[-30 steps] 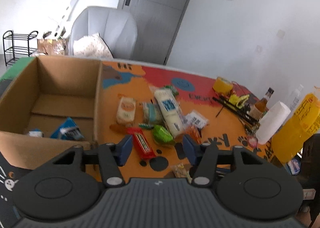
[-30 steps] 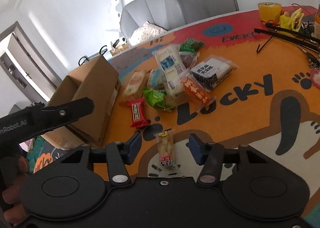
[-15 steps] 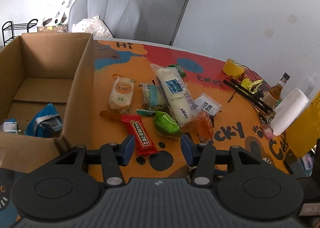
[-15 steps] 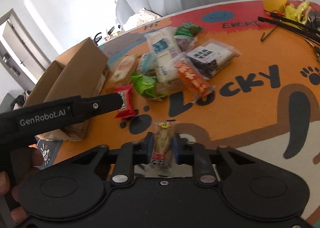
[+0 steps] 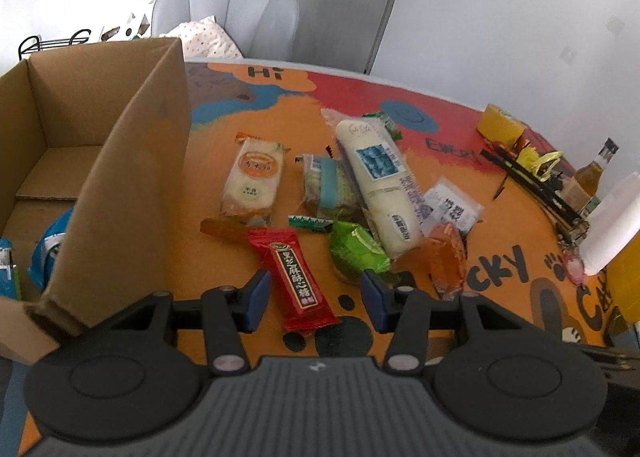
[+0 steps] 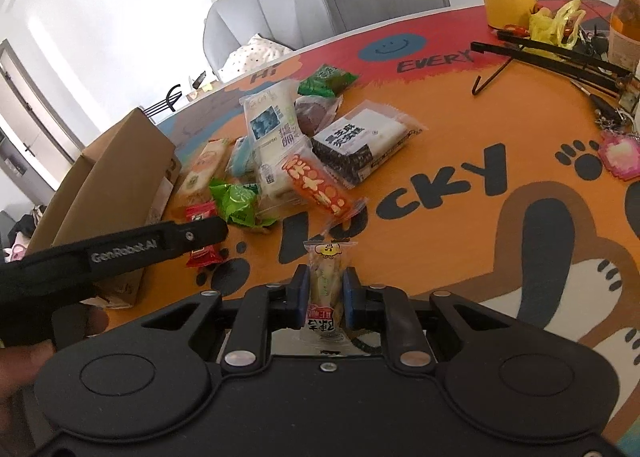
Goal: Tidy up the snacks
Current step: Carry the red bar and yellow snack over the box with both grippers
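While the right gripper point(image 6: 326, 293) stays clamped on a small candy packet point(image 6: 325, 289), the closing left gripper point(image 5: 312, 299) straddles the red bar point(image 5: 294, 277), lengthwise between untouching jaws.

Tablecloth point(image 6: 460, 129) orange with a red band, a blue smiley patch, black lettering and paw prints. Cardboard box point(image 5: 132, 161) plain brown. Snack bar point(image 5: 296, 277) red with a dark strip of gold characters. Crumpled packet point(image 5: 358, 253) bright green. Long pack point(image 5: 380, 181) white with a blue picture square. Small packet point(image 6: 326, 289) clear over pale filling, yellow cartoon on top, red label below, probably. Tape roll point(image 6: 508, 7) yellow.
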`<act>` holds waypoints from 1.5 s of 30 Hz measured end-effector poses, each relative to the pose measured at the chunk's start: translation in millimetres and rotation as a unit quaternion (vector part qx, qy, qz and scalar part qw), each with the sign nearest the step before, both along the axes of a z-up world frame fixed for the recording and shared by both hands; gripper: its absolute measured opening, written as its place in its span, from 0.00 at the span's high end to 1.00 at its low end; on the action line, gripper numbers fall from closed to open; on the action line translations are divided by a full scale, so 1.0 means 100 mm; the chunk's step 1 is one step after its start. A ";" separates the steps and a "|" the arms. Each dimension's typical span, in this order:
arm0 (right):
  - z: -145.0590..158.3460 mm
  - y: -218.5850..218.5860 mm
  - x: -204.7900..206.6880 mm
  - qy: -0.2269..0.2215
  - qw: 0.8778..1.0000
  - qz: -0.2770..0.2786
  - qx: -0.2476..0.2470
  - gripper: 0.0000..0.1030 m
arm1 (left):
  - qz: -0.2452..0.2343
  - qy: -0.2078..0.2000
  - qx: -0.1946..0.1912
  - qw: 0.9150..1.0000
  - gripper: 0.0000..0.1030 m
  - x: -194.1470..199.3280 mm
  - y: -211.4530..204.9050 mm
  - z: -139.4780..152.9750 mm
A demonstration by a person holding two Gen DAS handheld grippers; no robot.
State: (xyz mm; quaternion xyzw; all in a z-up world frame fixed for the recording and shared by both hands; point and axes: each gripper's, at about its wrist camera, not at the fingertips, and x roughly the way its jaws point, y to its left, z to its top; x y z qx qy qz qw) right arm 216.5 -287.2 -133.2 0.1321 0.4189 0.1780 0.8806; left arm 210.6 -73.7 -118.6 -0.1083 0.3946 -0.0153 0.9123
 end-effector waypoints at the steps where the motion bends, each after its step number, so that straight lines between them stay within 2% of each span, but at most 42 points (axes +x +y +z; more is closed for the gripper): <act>1: 0.01 0.00 0.01 -0.001 1.000 0.000 0.000 0.85 | 0.001 0.008 0.001 1.000 0.63 0.02 0.00 -0.02; 2: 0.02 0.00 0.01 -0.002 1.000 0.000 0.000 0.85 | 0.001 0.016 0.000 1.000 0.72 0.04 0.01 -0.05; 5: 0.07 0.01 0.02 -0.004 1.000 -0.001 -0.001 0.85 | 0.000 0.018 0.007 1.000 0.82 0.04 0.01 -0.06; 8: 0.14 0.01 0.01 -0.006 1.000 0.000 0.002 0.85 | -0.007 0.023 0.000 1.000 0.82 0.02 0.03 -0.01; 16: 0.49 0.09 0.01 -0.034 0.999 0.011 0.012 0.85 | -0.014 -0.010 -0.004 1.000 0.83 -0.13 0.11 0.40; 29: 0.98 0.52 0.11 -0.057 0.996 0.063 0.027 0.85 | -0.003 -0.036 -0.011 0.999 0.83 -0.26 0.47 0.89; 38: 1.27 0.96 0.39 -0.030 0.992 0.114 0.042 0.85 | 0.019 -0.021 -0.013 1.000 0.83 -0.21 1.07 1.15; 45: 1.32 1.38 0.53 0.004 0.988 0.147 0.039 0.85 | 0.036 0.011 -0.011 0.999 0.83 -0.18 1.50 1.14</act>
